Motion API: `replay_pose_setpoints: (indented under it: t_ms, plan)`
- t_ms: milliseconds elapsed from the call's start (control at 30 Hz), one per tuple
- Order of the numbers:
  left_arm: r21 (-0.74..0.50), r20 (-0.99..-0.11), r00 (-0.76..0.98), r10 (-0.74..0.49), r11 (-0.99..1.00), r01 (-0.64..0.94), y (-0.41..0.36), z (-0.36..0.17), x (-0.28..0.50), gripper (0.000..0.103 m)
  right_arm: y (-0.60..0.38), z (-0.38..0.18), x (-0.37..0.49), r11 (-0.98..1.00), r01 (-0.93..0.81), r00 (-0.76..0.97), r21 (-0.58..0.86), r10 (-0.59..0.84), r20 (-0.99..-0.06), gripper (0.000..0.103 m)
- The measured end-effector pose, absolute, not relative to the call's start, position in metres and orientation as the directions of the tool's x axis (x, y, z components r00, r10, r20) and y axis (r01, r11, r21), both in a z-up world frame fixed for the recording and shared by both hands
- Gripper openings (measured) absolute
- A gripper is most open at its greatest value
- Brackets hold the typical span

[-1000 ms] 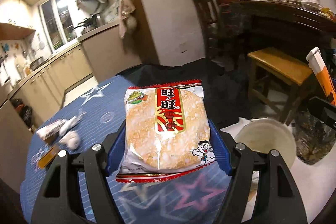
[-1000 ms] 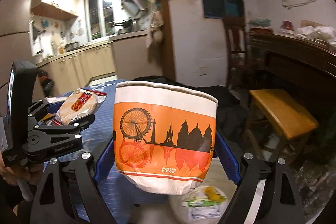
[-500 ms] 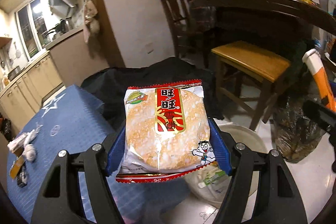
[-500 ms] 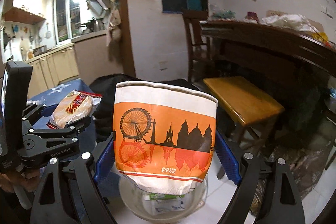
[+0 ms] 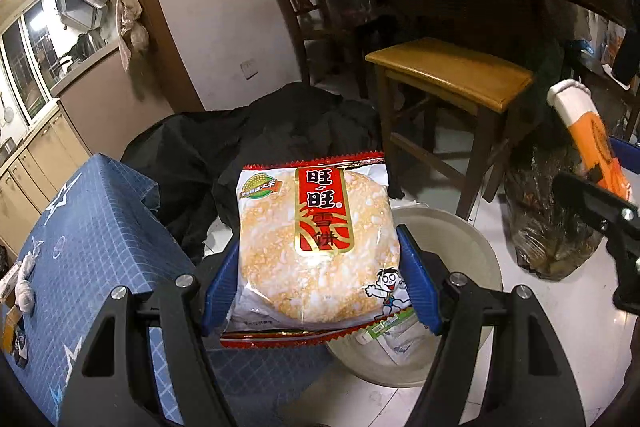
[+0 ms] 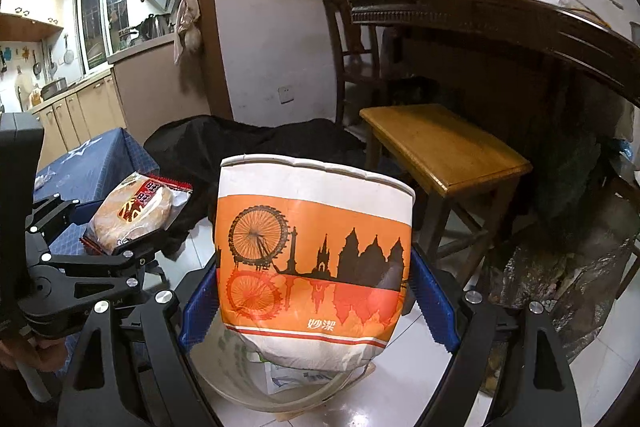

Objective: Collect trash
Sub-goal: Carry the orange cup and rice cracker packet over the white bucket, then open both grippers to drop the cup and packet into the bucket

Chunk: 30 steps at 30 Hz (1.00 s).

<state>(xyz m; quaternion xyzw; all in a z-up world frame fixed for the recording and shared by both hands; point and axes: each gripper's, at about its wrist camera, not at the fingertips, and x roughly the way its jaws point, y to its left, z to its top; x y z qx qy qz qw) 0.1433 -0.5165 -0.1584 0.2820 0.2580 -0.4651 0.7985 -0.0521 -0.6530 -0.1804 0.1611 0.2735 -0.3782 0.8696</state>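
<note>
Nearest in the left wrist view, the left gripper [image 5: 320, 279] has its blue fingers [image 5: 218, 291] pressed on both sides of the snack pack [image 5: 316, 247], held at the frame's centre. In the right wrist view the right gripper [image 6: 316, 291] grips the squashed orange paper cup [image 6: 314, 251] the same way, also at centre. What has changed over the last second is what lies behind them: the blue surface [image 5: 92, 247], which filled the lower frame under the pack a second ago, has slid off to the lower left, and the pale bin [image 5: 452, 247] on the floor now sits right behind and below the pack, low and right of centre. In the right view the bin [image 6: 280, 391] has come in under the cup, with scraps already inside. Both grips look unchanged. That suggests the carry is nearly done and both pieces are about ready to drop. Farther back stand the wooden stool [image 5: 448, 75] at upper right and the dark table behind it
</note>
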Motion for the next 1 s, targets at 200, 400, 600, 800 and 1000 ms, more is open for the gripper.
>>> replay_pose_setpoints:
  t_ms: [200,400,600,800,1000]
  plan:
    - [0.214,-0.687,0.420,-0.593,0.387,0.897,-0.523,-0.165,0.148,0.069,-0.664,-0.191,-0.027,0.692,0.718,0.574,0.074,-0.530,-0.625,0.085]
    - [0.218,-0.709,0.404,-0.577,0.366,0.905,-0.530,-0.172,0.158,0.069,-0.681,-0.206,-0.008,0.730,0.677,0.591,0.088,-0.468,-0.657,0.085]
    - [0.234,-0.708,0.391,-0.588,0.327,0.916,-0.532,-0.176,0.158,0.069,-0.691,-0.211,-0.003,0.767,0.622,0.639,0.158,-0.382,-0.667,0.085]
    - [0.240,-0.717,0.360,-0.597,0.272,0.932,-0.532,-0.178,0.162,0.069,-0.706,-0.213,-0.001,0.816,0.532,0.689,0.227,-0.261,-0.676,0.085]
    - [0.223,-0.729,0.311,-0.610,0.218,0.950,-0.530,-0.178,0.166,0.069,-0.709,-0.214,0.001,0.844,0.463,0.719,0.271,-0.179,-0.672,0.086]
